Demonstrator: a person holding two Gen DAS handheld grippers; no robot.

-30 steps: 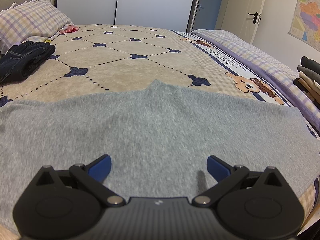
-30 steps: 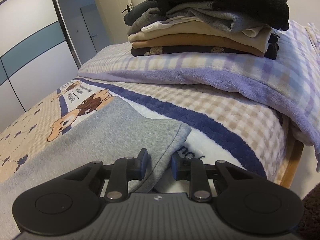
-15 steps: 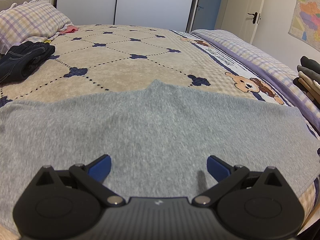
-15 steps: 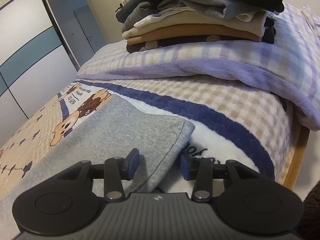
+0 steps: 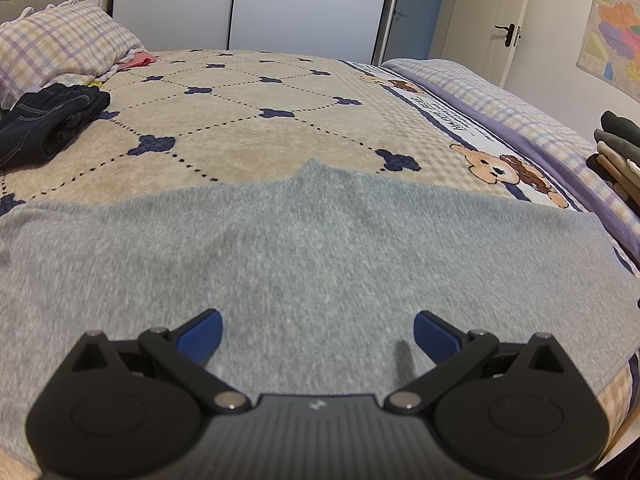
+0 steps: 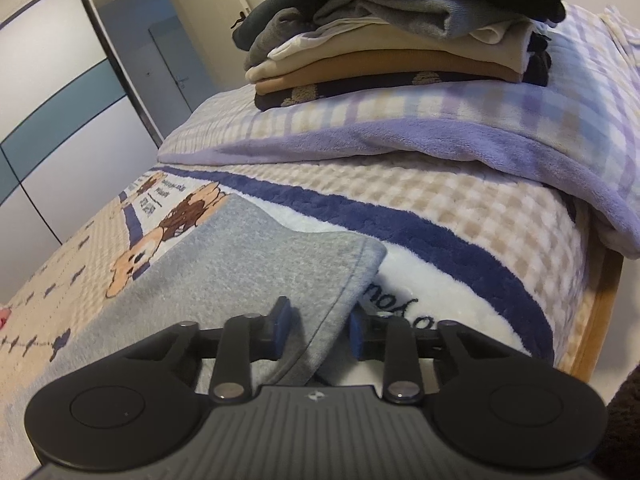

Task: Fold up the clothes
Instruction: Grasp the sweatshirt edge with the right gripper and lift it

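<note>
In the left wrist view, the left claw [image 5: 316,334] hung just above a grey garment [image 5: 304,256] spread flat across the near part of the bed [image 5: 248,120]. Its jaws stood wide apart with nothing between the blue pads. A folded dark denim piece [image 5: 48,120] lay at the far left beside a checked pillow [image 5: 60,56], and a wall map [image 5: 612,36] hung at the right.

In the right wrist view, the right claw [image 6: 318,330] was at the garment's corner [image 6: 336,280] near the bed's edge. Its jaws were closing, with the hemmed corner between the pads; whether they already pressed the cloth could not be told. A stack of folded clothes [image 6: 400,40] sat on a lilac checked blanket [image 6: 460,132] beyond.
</note>
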